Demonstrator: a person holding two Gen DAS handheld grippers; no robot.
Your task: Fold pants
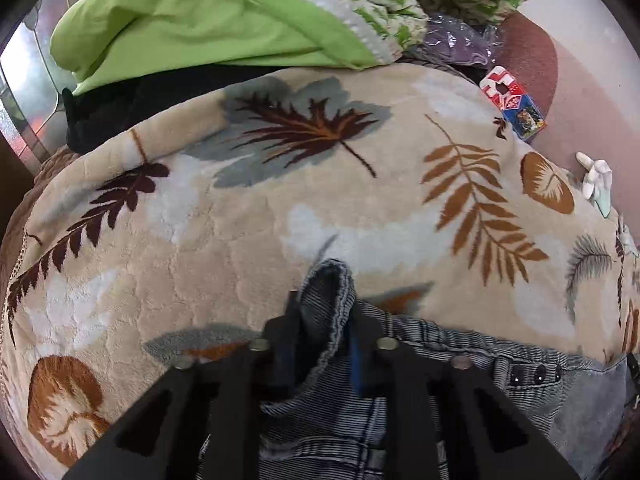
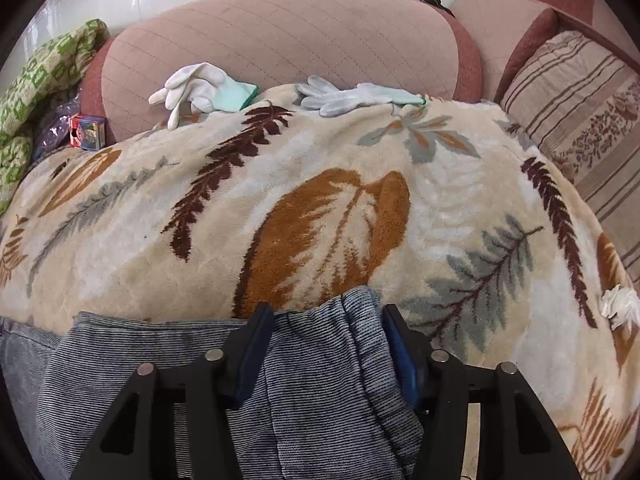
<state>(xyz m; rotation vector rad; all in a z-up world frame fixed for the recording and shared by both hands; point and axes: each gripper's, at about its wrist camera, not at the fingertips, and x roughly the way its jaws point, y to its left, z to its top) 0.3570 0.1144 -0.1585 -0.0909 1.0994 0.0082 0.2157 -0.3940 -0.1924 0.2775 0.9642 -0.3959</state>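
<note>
A leaf-print blanket (image 2: 320, 184) covers the sofa (image 2: 280, 36). The pants (image 2: 312, 384) lie along its near edge. The left gripper (image 1: 322, 320) is clamped on a bunched fold of them. The right gripper (image 2: 326, 316) stands apart astride a leg end, pads not pressing. Two gloves (image 2: 200, 86) lie at the blanket's far edge.
</note>
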